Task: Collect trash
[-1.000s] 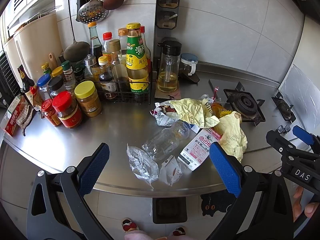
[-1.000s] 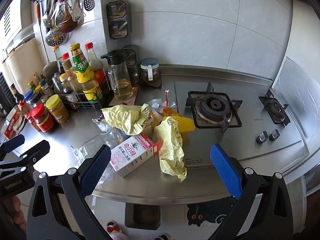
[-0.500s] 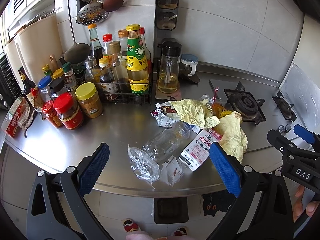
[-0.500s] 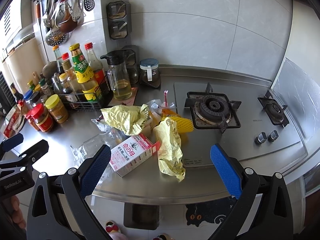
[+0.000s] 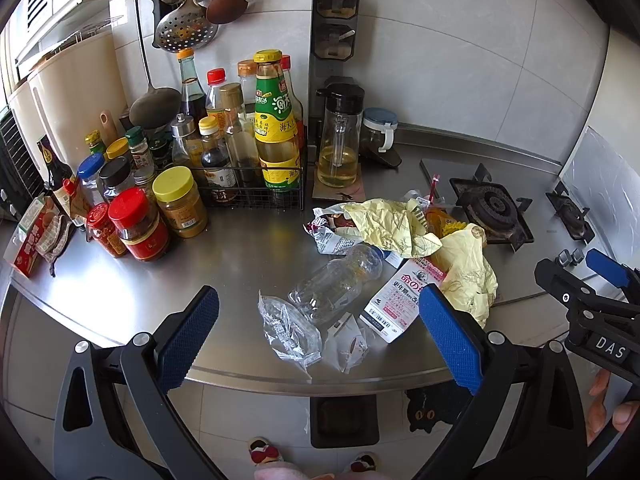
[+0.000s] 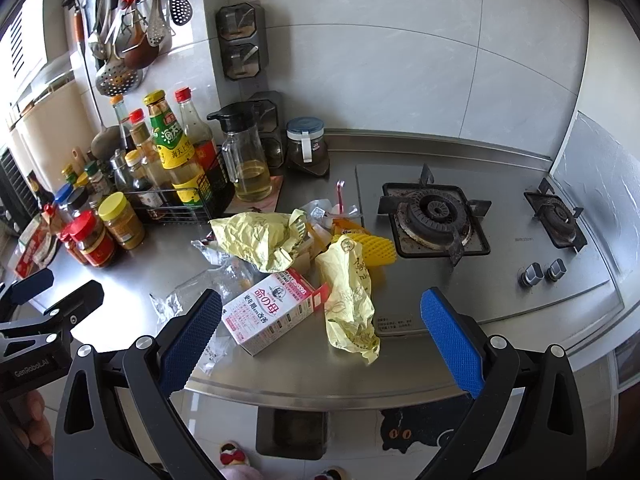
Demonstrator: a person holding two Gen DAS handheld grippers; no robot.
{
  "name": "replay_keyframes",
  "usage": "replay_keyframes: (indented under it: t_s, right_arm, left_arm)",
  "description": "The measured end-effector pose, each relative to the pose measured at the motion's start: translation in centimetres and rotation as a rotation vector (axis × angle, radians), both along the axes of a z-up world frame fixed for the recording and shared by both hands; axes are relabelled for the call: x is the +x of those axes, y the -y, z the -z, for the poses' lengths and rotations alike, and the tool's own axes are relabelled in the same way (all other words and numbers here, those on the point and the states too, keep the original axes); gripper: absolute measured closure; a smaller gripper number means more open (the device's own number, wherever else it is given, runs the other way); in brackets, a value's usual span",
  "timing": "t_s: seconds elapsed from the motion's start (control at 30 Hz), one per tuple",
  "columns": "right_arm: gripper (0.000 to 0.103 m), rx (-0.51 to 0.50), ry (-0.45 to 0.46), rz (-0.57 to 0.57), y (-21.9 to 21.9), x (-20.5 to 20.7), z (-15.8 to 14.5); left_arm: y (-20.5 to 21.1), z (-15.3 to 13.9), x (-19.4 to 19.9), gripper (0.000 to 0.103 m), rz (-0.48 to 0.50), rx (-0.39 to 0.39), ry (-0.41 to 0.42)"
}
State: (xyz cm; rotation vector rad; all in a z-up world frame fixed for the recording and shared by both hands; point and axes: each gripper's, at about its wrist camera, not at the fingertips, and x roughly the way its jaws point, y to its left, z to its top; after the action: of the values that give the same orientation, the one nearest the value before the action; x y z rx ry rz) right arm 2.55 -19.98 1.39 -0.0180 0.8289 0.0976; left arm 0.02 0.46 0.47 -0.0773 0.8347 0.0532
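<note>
In the left wrist view, the left gripper (image 5: 316,334) hangs off the table (image 5: 240,264) edge, fingers wide apart; the clear bottle (image 5: 336,280) lies mid-frame just beyond, long axis slanting toward upper right. The right gripper (image 6: 320,340), equally spread, faces the pink carton (image 6: 272,308), probably nearer.

Past the right gripper's (image 6: 320,332) spread fingers, the clear plastic bottle (image 6: 212,280) lies mostly hidden behind the pink carton (image 6: 272,308) and the crumpled yellow wrapper (image 6: 260,240). The carton's small print can't be read. Ahead of the left gripper (image 5: 318,334), the yellow foam net (image 5: 444,224) barely peeks out. Only fingertips (image 5: 608,408) show at the frame edge.
</note>
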Motion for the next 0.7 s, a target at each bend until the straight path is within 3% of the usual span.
replay_keyframes:
  t_s: [0.37,0.7]
  right_arm:
    - [0.003,0.027,0.006,0.019,1.0,0.0,1.1]
    - [0.003,0.045,-0.055,0.044,3.9,1.8,5.0]
  left_arm:
    - [0.0,1.1,0.1,0.008,-0.014,0.04,0.015]
    - [-1.9,4.9,1.1,0.008,-0.041,-0.01,-0.046]
